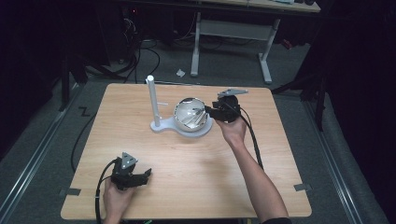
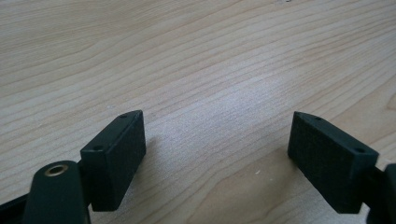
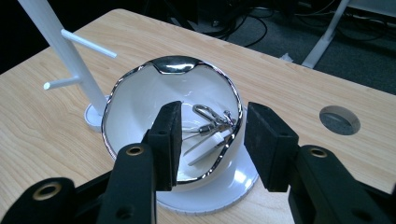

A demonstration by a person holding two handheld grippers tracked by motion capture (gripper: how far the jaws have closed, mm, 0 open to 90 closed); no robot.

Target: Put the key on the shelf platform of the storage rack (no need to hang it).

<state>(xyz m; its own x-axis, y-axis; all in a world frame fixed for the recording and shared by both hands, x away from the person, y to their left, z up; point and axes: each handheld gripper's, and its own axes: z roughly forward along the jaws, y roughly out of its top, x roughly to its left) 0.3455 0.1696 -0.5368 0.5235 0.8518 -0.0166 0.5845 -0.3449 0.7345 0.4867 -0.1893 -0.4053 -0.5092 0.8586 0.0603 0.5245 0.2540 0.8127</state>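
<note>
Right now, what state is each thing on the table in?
Bowl: upright on the white base, holding a metal clip.
Stand post: upright, pegs bare.
Right tool: open, straddling the bowl's near rim.
Left tool: open over bare table.

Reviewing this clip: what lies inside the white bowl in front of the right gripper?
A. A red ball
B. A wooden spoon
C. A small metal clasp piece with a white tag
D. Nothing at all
C. The right gripper view shows a small metal clasp piece with a white tag lying inside the white bowl, just beyond the right gripper, whose jaws stand apart with the bowl's near rim between them.
</note>
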